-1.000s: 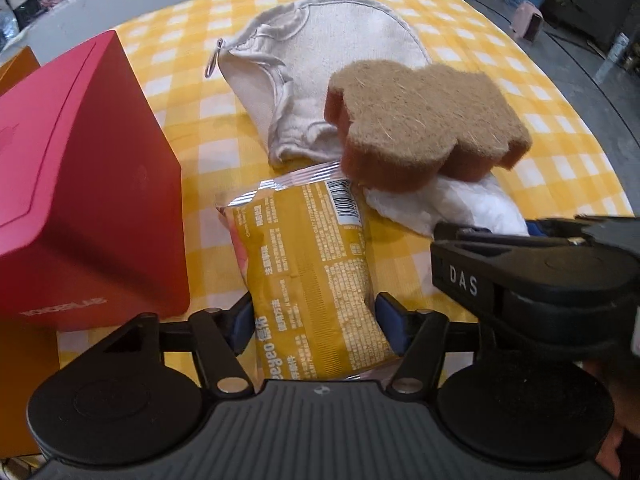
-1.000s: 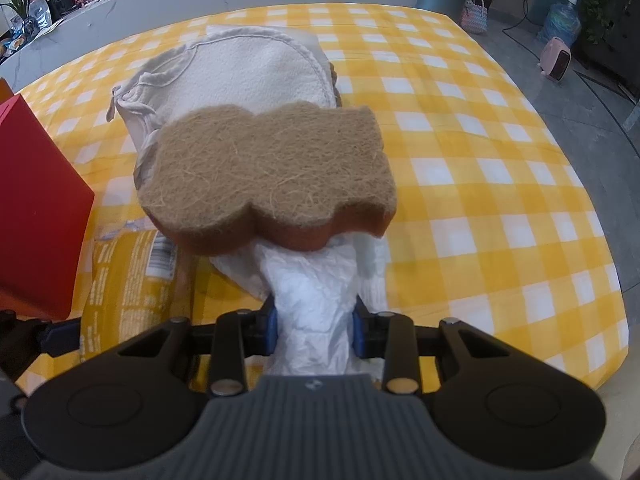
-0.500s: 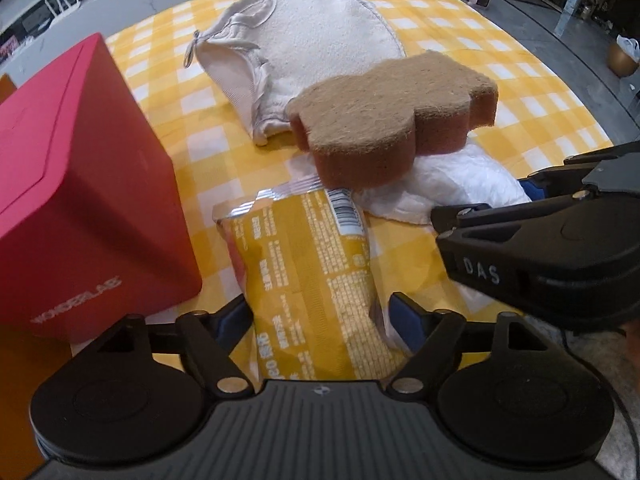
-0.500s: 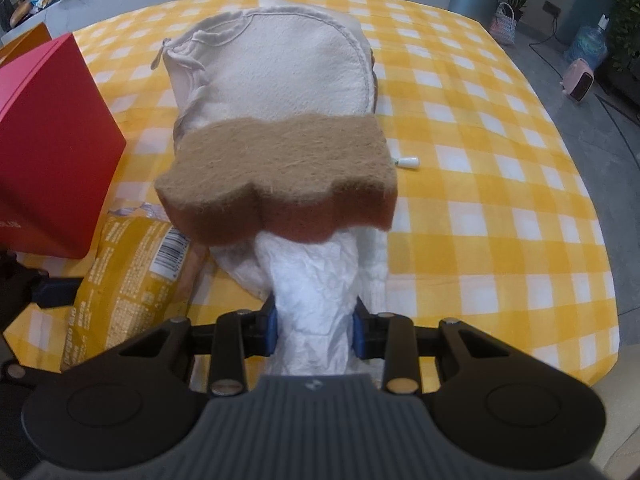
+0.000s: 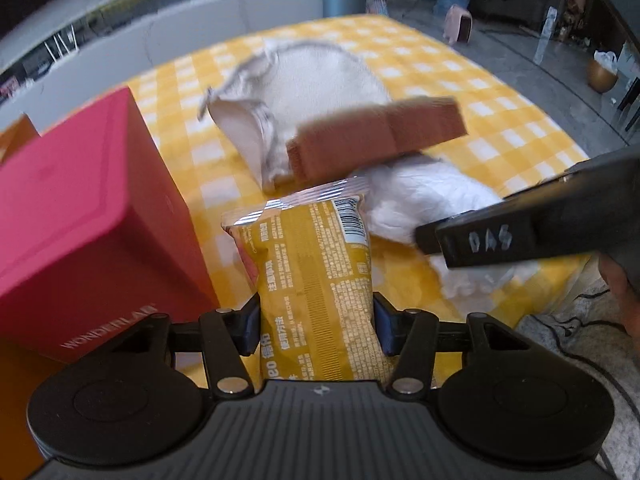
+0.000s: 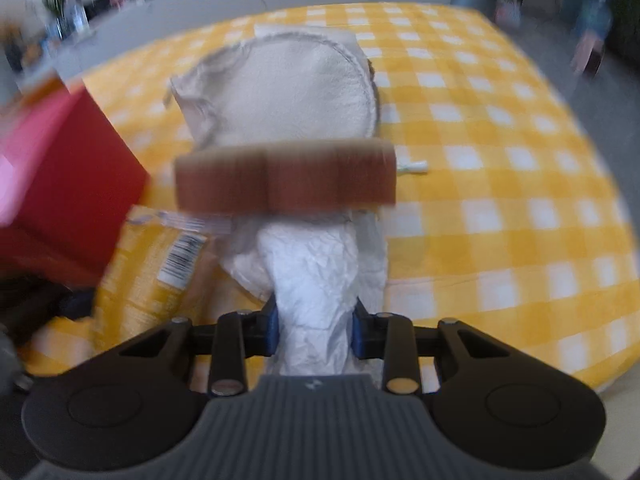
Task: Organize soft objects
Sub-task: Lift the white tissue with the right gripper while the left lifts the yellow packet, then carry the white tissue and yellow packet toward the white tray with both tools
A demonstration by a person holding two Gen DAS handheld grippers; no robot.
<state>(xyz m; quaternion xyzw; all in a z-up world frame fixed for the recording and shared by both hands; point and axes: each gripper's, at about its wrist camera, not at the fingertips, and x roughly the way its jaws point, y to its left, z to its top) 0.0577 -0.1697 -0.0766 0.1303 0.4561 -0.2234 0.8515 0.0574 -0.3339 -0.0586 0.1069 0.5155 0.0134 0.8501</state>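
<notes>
A yellow snack packet [image 5: 316, 280] lies lengthwise between the jaws of my left gripper [image 5: 317, 322]. The jaws are closing and both blue pads touch the packet's sides. My right gripper [image 6: 314, 326] is shut on a crumpled white paper wad [image 6: 312, 272]. A brown sponge [image 6: 284, 178] rides on the far end of that wad, seen edge-on. In the left wrist view the sponge [image 5: 376, 140] hangs over the wad [image 5: 420, 196], just beyond the packet. Behind both lies a cream cloth mitt [image 5: 312, 84] on the yellow checked tablecloth [image 5: 500, 128].
A red box [image 5: 88, 208] stands close on the left of the packet, with an orange box [image 5: 16, 392] beside it. A small white stick [image 6: 414, 167] lies right of the sponge. The table edge drops off at the right, with floor and furniture beyond.
The left jaws spread wider around the packet, then came back in against it. Both views tilted up, and the sponge now shows its edge instead of its top.
</notes>
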